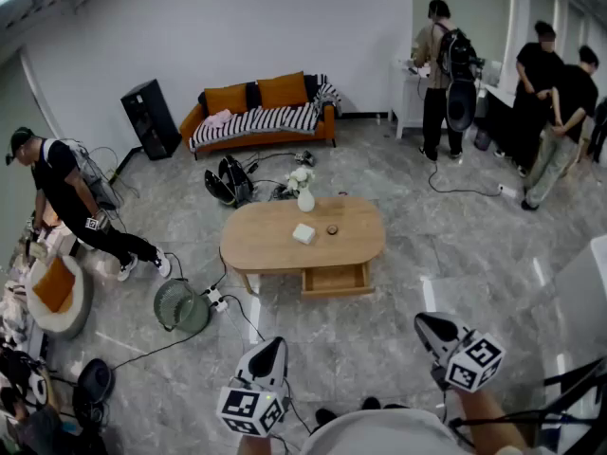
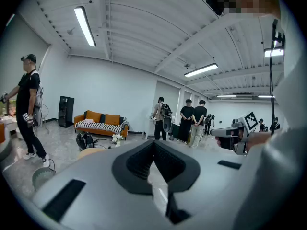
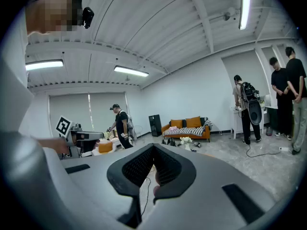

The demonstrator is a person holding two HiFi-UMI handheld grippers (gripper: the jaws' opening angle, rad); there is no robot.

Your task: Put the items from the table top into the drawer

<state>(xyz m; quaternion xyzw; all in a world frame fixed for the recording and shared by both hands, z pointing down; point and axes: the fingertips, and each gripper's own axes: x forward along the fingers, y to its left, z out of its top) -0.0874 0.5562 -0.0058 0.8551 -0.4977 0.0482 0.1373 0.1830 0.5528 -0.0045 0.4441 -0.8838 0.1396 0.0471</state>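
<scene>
Head view: an oval wooden counter [image 1: 266,245] is seen in the middle of a tiled room, well ahead of both grippers. On its top a small white box [image 1: 303,233] is lying, with a small dark round item [image 1: 332,229] near it on the right and a vase of white flowers [image 1: 304,195] standing at the far edge. The drawer [image 1: 334,280] on the near side of the counter is pulled out; what it holds cannot be made out. The left gripper [image 1: 274,343] and the right gripper [image 1: 423,321] are held low at the bottom of the frame, well apart from the counter and from each other. In the left gripper view the fingers [image 2: 136,164] are seen closed together at the tips with nothing between them; in the right gripper view the fingers [image 3: 170,169] are likewise brought together and nothing is held. An orange sofa [image 1: 261,112] is set against the far wall.
</scene>
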